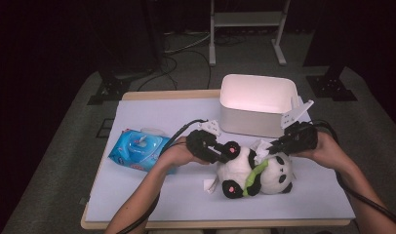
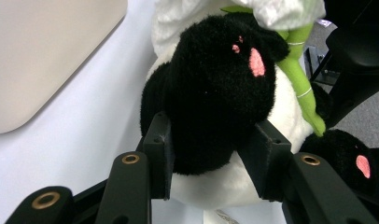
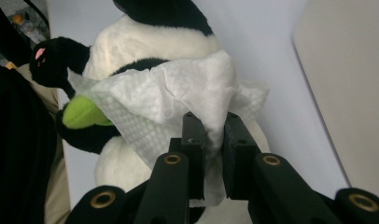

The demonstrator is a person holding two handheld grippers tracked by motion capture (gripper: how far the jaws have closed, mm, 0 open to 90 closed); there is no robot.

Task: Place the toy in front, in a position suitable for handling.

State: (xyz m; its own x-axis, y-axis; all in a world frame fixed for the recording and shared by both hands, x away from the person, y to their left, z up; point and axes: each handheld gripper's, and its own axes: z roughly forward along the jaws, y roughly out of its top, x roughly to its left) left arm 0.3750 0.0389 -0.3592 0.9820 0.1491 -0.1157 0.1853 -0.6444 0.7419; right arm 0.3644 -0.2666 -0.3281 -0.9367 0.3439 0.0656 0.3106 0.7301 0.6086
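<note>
A black-and-white plush panda (image 1: pixel 257 170) with a green bamboo stalk (image 1: pixel 254 173) lies on the white table mat (image 1: pixel 152 195). My left gripper (image 1: pixel 224 150) is shut on one of its black paws (image 2: pixel 215 98), the pads pressed into the fur on both sides. My right gripper (image 1: pixel 270 148) is shut on a white wet wipe (image 3: pixel 178 100), which lies draped over the panda's (image 3: pixel 145 42) belly and the bamboo (image 3: pixel 80 114).
A blue pack of wet wipes (image 1: pixel 137 148) lies at the left of the mat. A white open bin (image 1: pixel 257 105) stands at the back, just behind the right hand. A person's forearms come in from the bottom edge.
</note>
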